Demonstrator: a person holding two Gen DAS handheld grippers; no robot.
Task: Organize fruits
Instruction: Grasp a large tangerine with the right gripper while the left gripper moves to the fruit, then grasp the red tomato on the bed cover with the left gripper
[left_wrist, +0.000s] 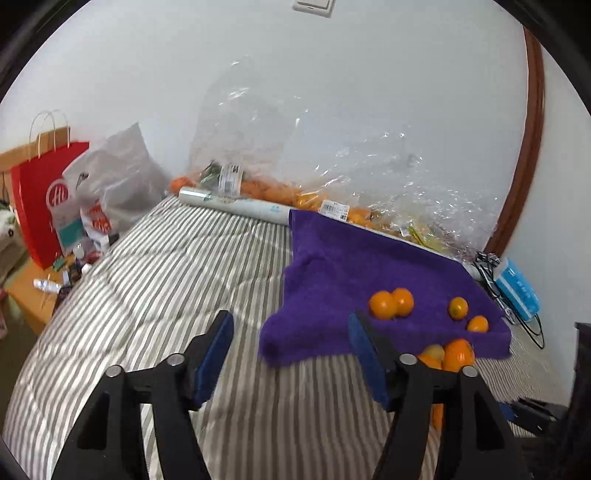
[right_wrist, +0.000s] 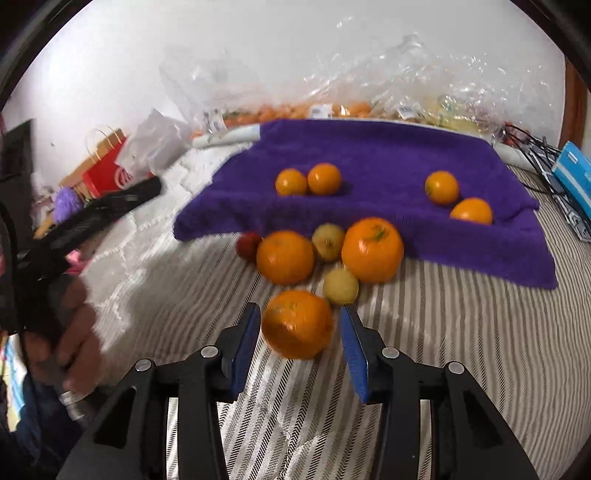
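R gripper (right_wrist: 300, 325) is sitting w/ a big orange (right_wrist: 297, 324) between its jaws, pads not clearly touching, L gripper (left_wrist: 290, 352) is hanging wide & empty over striped bedcover (left_wrist: 166, 266), four small oranges (right_wrist: 324, 179) resting on purple towel (right_wrist: 388, 155)

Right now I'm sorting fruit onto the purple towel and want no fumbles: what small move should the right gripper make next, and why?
Probably close the right gripper on the big orange. The fruit sits between its blue pads, with a gap visible on the right side, so it does not look gripped. Four small oranges already lie on the purple towel.
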